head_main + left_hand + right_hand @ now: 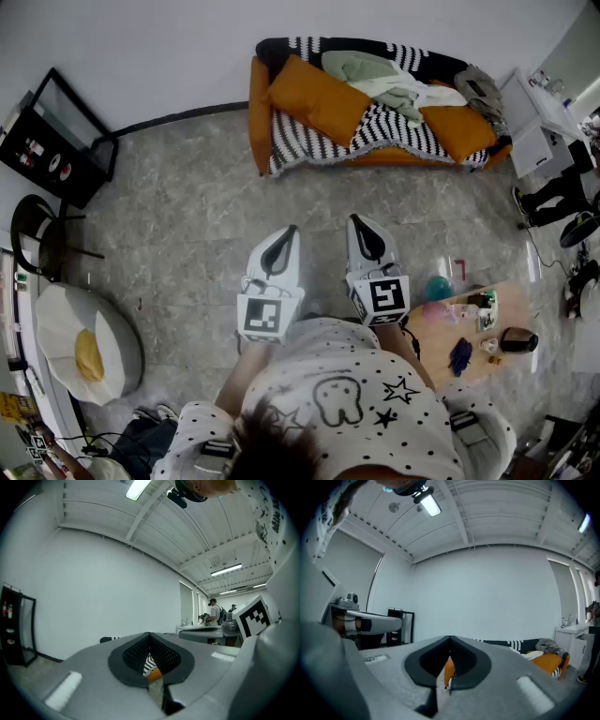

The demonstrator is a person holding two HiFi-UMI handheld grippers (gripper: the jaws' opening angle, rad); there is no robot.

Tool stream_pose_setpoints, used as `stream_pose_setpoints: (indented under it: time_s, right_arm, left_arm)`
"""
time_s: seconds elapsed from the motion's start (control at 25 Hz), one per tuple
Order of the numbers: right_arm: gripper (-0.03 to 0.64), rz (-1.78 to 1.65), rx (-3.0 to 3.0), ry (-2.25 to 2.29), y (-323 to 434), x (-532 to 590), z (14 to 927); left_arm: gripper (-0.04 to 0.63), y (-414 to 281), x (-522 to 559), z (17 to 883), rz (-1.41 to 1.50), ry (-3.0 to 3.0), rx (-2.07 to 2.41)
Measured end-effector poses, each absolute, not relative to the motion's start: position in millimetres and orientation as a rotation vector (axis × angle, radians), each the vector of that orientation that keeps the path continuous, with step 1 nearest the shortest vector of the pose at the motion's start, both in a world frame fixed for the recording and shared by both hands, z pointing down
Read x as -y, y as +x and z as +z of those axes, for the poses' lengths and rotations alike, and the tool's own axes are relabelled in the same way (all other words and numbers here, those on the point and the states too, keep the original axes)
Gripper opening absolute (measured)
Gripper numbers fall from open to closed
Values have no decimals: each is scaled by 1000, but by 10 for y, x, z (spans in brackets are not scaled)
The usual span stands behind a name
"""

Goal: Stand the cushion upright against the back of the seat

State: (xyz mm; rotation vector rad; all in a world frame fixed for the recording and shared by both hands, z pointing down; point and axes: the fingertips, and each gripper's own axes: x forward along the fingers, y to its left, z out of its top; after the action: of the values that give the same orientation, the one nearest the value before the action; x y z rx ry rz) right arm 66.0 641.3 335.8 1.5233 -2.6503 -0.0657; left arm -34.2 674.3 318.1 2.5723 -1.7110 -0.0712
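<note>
left tongs (290, 232): closed tip to tip, nothing in them; held level over the floor (187, 225), aimed at the sofa
right tongs (357, 222): tips together as well, empty; just beside the left pair and parallel to it
sofa (262, 122): orange frame, against the far wall, well apart from both tongs
throw (375, 139): black-and-white stripes, covers the sofa's seat and back
cushion (319, 98): orange, at the left end of the sofa seat, slanted across the throw (flat or leaning, can't tell from overhead)
second cushion (459, 131): orange, at the right end of the seat
cloths (375, 80): pale green and white heap along the back edge of the seat, between the two cushions
left gripper view: a slit below the closed tips shows a sliver of stripes and orange
right gripper view: the same slit shows orange; the sofa's right end sits at frame right
bench (511, 314): low, wooden, on the floor right of the right tongs; small items on top
shelf (56, 141): black, by the wall at far left
shirt (356, 403): white with dots and stars, worn by the person holding the tongs, at the bottom of the head view
</note>
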Motion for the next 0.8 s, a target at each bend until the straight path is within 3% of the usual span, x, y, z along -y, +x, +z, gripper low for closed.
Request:
stream_pose_setpoints:
  time_s: [0.8]
  right_arm:
    - [-2, -56, 2771, 1464, 996, -6511, 3370]
  left_arm:
    - [-5, -205, -6719, 3225, -133, 2524, 1807]
